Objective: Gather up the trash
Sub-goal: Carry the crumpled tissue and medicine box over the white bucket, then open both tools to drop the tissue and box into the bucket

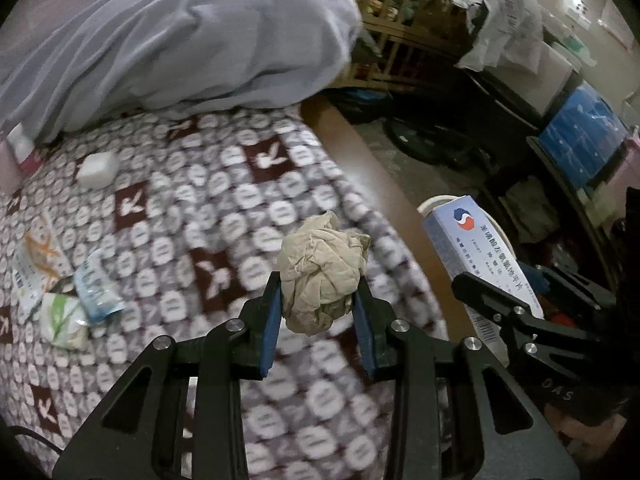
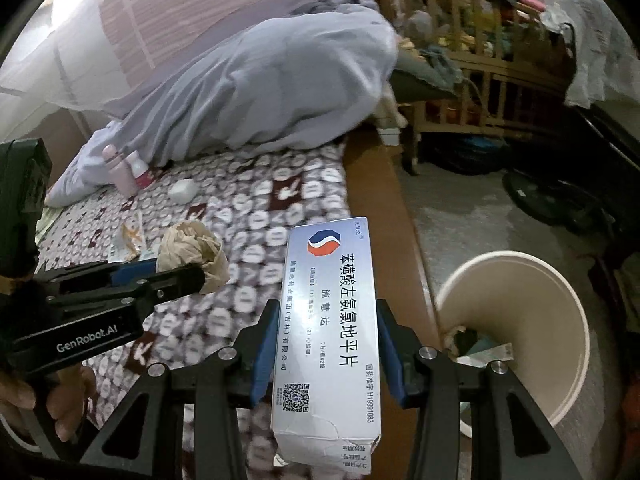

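My left gripper (image 1: 318, 294) is shut on a crumpled beige paper ball (image 1: 322, 272), held above the patterned bedspread (image 1: 200, 208). It also shows in the right wrist view (image 2: 192, 254). My right gripper (image 2: 326, 320) is shut on a white and blue medicine box (image 2: 326, 332), also seen in the left wrist view (image 1: 468, 252). A white round bin (image 2: 560, 320) stands on the floor beside the bed, to the right of the box, with some trash inside. Several snack wrappers (image 1: 60, 280) and a small white box (image 1: 98, 170) lie on the bedspread.
A bunched lilac quilt (image 1: 180, 40) covers the far half of the bed. A pink bottle (image 2: 118, 172) stands by the quilt. The bed's wooden edge (image 2: 384, 220) borders the floor. A wooden crib (image 2: 480, 60), a fan base (image 2: 560, 196) and cluttered furniture lie beyond.
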`<state>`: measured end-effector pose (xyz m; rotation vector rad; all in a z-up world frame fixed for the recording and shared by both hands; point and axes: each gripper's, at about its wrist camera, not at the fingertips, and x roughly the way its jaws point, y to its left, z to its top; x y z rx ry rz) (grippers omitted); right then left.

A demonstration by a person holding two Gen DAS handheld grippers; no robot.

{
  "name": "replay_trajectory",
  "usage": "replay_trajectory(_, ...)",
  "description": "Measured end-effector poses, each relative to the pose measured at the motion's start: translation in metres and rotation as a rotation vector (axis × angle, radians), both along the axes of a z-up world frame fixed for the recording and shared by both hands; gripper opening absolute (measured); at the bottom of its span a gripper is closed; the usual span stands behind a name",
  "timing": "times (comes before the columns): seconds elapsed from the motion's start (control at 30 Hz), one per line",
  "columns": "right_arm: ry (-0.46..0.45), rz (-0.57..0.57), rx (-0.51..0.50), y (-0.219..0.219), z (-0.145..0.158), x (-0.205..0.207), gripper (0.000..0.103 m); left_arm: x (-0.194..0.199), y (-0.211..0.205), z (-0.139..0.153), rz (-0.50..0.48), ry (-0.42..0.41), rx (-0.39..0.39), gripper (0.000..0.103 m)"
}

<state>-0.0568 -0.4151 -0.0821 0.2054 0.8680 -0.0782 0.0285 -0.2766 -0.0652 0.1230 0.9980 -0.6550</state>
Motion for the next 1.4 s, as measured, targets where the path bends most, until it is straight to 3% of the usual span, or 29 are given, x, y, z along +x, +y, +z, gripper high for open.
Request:
replay_trajectory(0.73, 0.019, -0.218, 0.021, -0.103, -0.008, -0.045, 0.044, -0.03, -0.116, -0.007, -0.188, 0.014, 0.002, 0.031)
replay_trajectory(1.4, 0.057, -0.313, 0.054, -0.152, -0.031, -0.067, 0.044, -0.038, -0.161, -0.03, -0.277, 0.058, 0.006, 0.031)
